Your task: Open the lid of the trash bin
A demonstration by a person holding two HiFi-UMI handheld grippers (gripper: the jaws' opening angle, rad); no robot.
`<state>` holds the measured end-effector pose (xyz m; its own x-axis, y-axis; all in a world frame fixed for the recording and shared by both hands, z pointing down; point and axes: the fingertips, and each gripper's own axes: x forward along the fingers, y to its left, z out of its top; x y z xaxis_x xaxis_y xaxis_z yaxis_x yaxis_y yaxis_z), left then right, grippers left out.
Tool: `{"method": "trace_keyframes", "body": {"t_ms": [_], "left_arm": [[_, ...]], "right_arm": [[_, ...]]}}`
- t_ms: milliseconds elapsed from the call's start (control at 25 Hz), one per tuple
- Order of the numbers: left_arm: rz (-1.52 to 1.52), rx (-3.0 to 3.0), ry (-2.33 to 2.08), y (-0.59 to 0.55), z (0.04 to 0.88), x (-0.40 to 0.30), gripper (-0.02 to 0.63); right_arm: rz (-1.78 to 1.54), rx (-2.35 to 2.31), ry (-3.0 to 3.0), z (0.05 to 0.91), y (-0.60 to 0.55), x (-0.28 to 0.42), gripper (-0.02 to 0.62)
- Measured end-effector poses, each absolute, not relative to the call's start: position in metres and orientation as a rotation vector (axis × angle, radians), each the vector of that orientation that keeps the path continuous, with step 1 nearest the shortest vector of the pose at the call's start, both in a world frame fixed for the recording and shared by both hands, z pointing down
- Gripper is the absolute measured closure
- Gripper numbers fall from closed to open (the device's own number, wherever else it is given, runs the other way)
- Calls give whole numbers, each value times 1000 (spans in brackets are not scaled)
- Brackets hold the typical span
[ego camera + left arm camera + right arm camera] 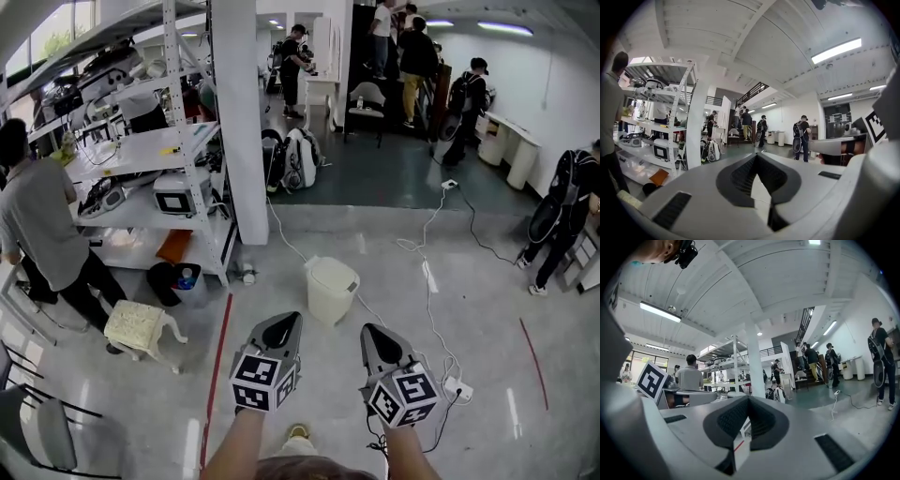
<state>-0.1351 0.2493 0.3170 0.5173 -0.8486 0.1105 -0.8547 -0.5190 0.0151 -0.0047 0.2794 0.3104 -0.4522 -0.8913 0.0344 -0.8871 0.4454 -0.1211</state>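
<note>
Held low in front of the person, the left gripper [284, 321] and right gripper [369, 330] both have their jaws pressed together with nothing between them, as each gripper view confirms. I read this as an approach pose, not a grasp. Beyond the tips, apart from both and roughly between their lines, the trash bin [331, 289] stands on the floor [450, 281], its lid [333, 272] down.

Cream-white trash bin [331, 289] on a glossy pale grey floor [469, 309] with a thin red line [217, 370]. Left gripper [281, 322] and right gripper [368, 330] are grey with black inner pads; their marker cubes [262, 380] carry black-and-white square patterns. White pillar [239, 122].
</note>
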Motion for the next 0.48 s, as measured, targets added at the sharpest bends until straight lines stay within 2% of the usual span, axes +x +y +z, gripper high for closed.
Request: {"method": "trace_keyframes", "body": {"t_ms": [480], "left_arm": [[166, 2739, -1422, 155, 324, -133, 614]], "right_arm": [[-190, -1719, 2572, 316, 194, -1, 568]]}}
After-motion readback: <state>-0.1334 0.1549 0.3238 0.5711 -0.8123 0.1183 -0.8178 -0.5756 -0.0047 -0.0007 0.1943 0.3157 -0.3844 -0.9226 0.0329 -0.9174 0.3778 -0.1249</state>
